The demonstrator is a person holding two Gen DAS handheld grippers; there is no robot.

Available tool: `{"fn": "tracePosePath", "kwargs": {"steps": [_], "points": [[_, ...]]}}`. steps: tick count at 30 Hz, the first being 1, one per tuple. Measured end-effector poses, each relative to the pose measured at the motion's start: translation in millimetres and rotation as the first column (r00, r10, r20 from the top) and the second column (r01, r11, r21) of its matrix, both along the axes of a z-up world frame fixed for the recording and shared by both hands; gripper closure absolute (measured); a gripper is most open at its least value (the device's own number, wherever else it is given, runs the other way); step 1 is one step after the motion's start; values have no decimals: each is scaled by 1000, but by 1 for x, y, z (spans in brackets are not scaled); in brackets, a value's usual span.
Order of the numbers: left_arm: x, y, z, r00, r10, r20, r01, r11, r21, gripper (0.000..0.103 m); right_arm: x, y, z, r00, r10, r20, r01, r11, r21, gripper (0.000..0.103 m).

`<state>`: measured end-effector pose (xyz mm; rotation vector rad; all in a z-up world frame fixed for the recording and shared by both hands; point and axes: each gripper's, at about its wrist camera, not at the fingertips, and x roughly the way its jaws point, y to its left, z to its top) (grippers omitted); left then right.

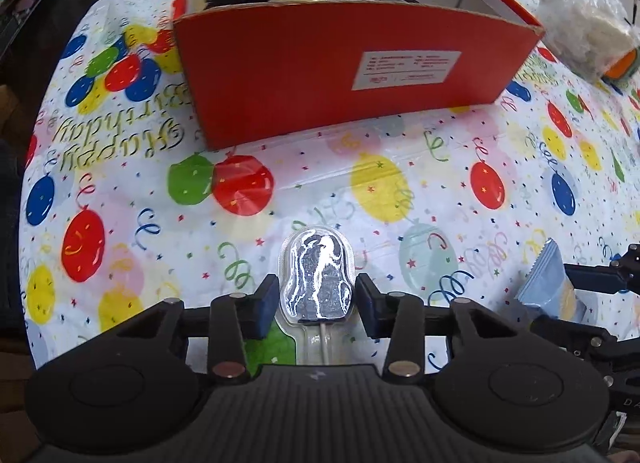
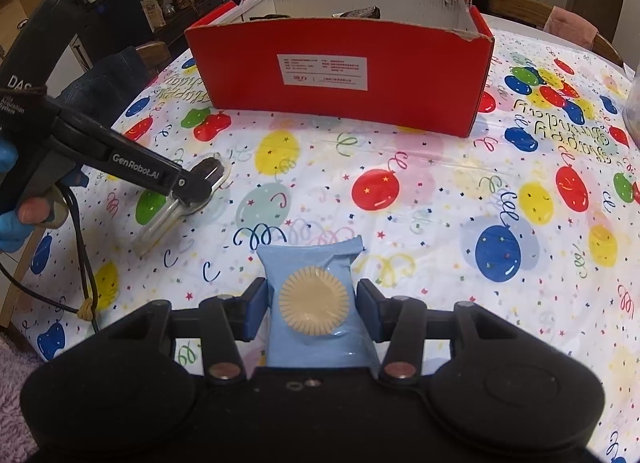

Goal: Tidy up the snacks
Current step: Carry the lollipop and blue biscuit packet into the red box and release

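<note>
Between the blue pads of the left gripper point(image 1: 317, 299) sits a chocolate lollipop point(image 1: 318, 279) in a clear blister pack, lying on the balloon-print tablecloth point(image 1: 400, 183) with its white stick running back under the gripper body. The jaws are drawn in close around the pack's bulge, the left pad at its edge and the right pad just beside it; whether both press firmly cannot be told, so the left gripper seems only about to grip. To do this pickup well, the person should finish closing on the bulge, not the thin film rim, then lift straight up before carrying. The right gripper point(image 2: 311, 305) holds a pale blue biscuit packet point(image 2: 316, 303) between partly closed jaws, a little way off the cloth by the look of it. Both snacks are nearer than the red cardboard box point(image 1: 340, 63), which stands at the far side of the table, well apart, with dark wrapped snacks already inside.
</note>
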<state>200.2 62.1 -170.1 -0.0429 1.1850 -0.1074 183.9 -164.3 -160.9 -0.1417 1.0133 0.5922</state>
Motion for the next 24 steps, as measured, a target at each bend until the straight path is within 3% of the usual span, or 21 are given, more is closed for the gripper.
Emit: {"fn": "tracePosePath", "kwargs": {"steps": [10, 24], "points": [[-16, 21, 17, 997, 78, 20, -77, 996, -47, 63, 3, 0, 14, 1000, -19, 21, 18, 999, 31, 56], [-35, 25, 61, 991, 98, 86, -93, 994, -61, 63, 9, -7, 54, 994, -89, 67, 81, 989, 123, 56]]}}
